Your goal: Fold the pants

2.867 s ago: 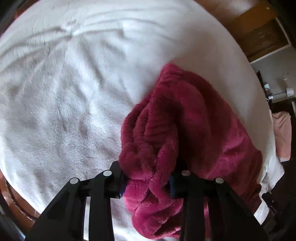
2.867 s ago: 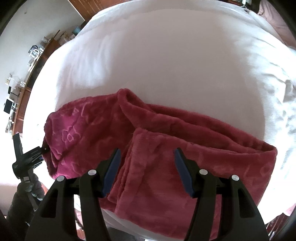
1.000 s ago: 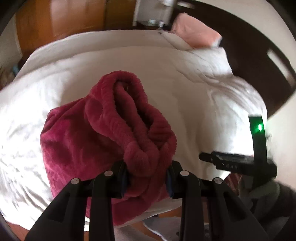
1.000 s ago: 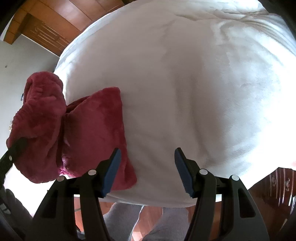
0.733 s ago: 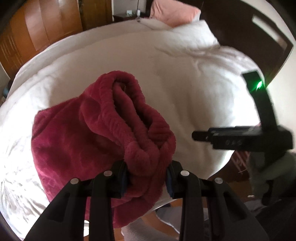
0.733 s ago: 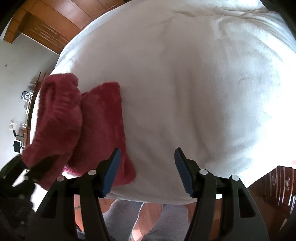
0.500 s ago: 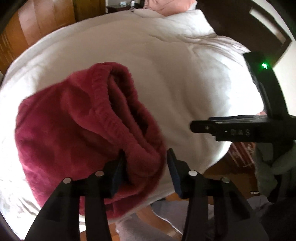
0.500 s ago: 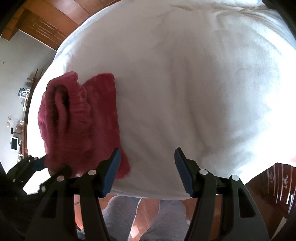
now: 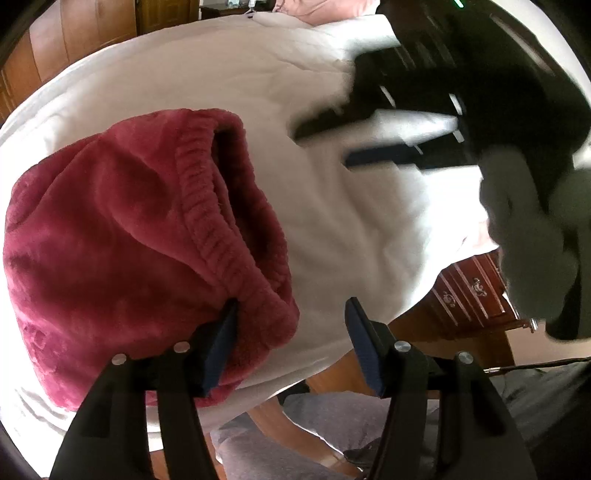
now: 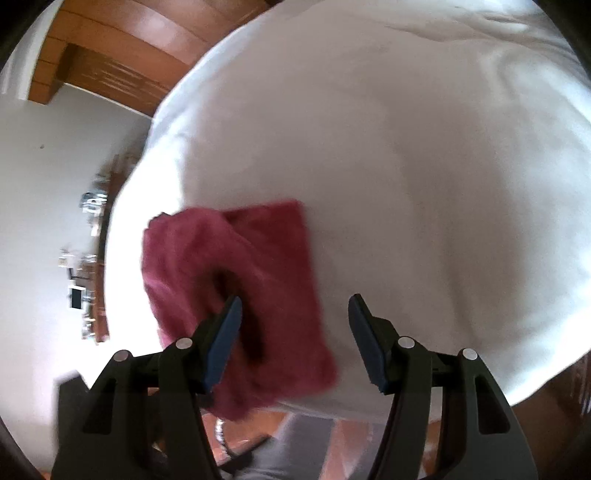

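Note:
The dark red fleece pants (image 9: 122, 236) lie folded in a thick bundle near the front edge of the white bed (image 9: 332, 206), ribbed waistband on top. My left gripper (image 9: 291, 332) hangs just over the bundle's near corner. Its jaws are opening: the waistband corner lies loosely by the left finger (image 9: 218, 343), and the right pad is clear of the cloth. In the right wrist view the pants (image 10: 229, 273) appear blurred at lower left. My right gripper (image 10: 295, 325) stands open above them, holding nothing. It also shows blurred as the right gripper (image 9: 388, 140) over the bed.
A gloved hand (image 9: 532, 236) holds the right gripper. A carved wooden bed frame (image 9: 469, 295) and a person's grey-trousered legs (image 9: 295, 428) lie below the bed edge. Wooden wardrobe doors (image 9: 92, 33) stand behind. A cluttered desk (image 10: 85, 266) lines the white wall.
My left jaws have opened and let go of the waistband; the bundle has sunk onto the bed. The right gripper has swung over toward the pants.

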Motion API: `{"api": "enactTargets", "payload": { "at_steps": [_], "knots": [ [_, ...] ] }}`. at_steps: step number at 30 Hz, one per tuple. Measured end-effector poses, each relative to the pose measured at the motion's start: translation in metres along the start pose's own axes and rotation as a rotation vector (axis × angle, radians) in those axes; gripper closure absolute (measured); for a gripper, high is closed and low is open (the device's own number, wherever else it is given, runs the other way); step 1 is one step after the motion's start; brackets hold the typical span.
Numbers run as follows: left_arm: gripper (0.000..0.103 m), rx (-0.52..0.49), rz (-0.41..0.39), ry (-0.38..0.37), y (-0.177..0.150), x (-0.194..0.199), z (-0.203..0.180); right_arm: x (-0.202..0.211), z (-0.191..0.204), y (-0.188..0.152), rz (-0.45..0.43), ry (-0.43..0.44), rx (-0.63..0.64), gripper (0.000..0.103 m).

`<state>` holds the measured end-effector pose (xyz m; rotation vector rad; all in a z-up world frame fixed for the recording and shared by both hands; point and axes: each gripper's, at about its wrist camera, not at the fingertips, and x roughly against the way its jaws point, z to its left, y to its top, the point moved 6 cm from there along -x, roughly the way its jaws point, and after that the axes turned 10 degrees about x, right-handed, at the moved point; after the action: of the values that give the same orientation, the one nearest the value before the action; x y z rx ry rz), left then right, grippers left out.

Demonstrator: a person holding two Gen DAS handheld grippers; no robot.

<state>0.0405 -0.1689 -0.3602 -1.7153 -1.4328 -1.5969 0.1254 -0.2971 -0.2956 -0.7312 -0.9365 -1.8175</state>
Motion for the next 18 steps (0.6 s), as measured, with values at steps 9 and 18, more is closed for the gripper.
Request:
{"api": "enactTargets", "payload": {
  "at_steps": [9,18],
  "knots": [
    [0.042,0.039,-0.029,-0.042,0.002,0.006,0.010,-0.056,0.053,0.036,0.101,0.081,0.085,0.036],
    [0.042,0.026,-0.004,-0.105,-0.006,0.005,0.016,-0.088,0.030,0.030,0.124,-0.155,0.163,0.068]
  ]
}}
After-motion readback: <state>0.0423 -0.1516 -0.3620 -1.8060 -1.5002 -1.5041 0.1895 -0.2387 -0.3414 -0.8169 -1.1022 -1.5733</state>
